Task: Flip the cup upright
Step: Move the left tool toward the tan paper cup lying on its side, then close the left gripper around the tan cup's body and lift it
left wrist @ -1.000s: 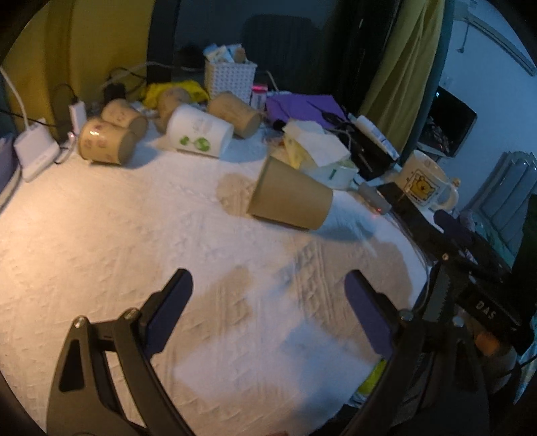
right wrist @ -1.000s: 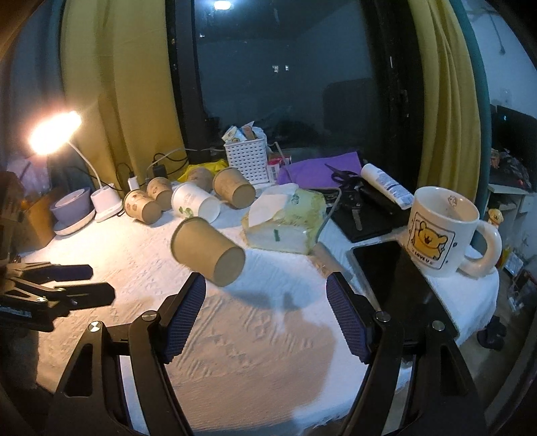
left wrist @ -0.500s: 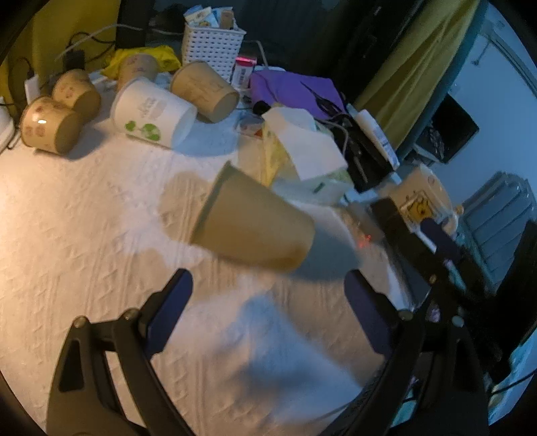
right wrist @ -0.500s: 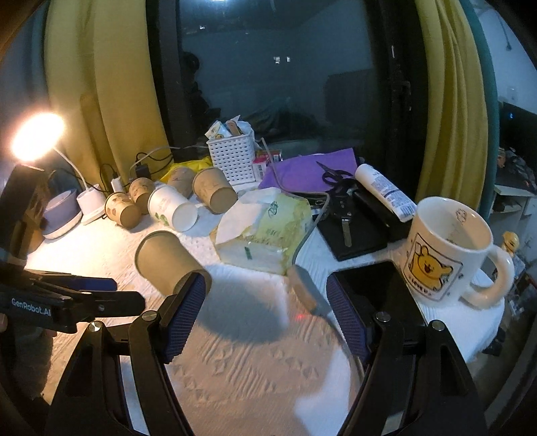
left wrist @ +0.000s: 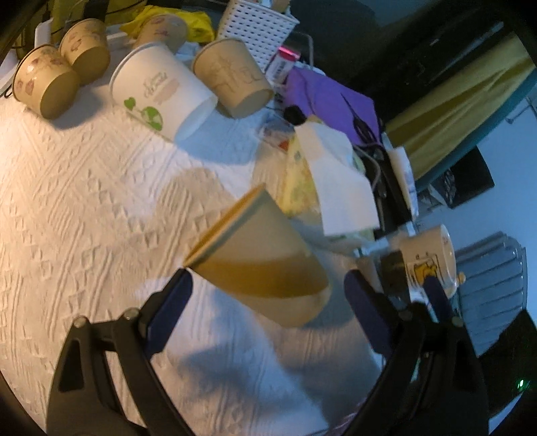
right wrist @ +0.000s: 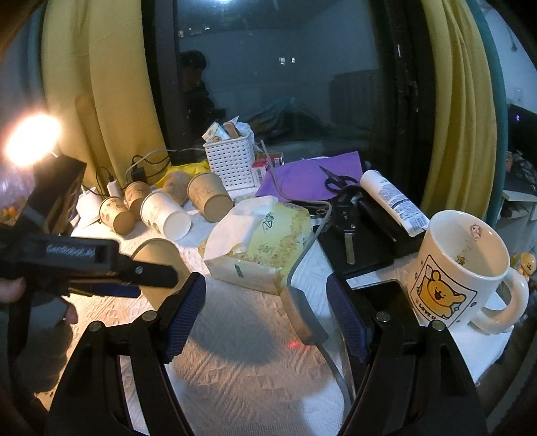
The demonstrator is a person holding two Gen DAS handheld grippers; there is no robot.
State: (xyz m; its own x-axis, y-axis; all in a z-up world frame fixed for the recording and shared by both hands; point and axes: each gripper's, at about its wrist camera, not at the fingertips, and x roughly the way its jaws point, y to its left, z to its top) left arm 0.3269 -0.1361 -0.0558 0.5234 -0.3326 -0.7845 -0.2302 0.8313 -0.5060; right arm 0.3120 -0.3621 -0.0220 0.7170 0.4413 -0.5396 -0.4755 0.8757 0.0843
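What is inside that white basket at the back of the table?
The white basket holds small packets poking above its rim. Whatever sits lower is hidden by its perforated walls.

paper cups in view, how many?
6. A plain brown paper cup lies between the left gripper fingers. Five lie at the back: two small printed cups, another, a white cup, a brown cup. More may be hidden.
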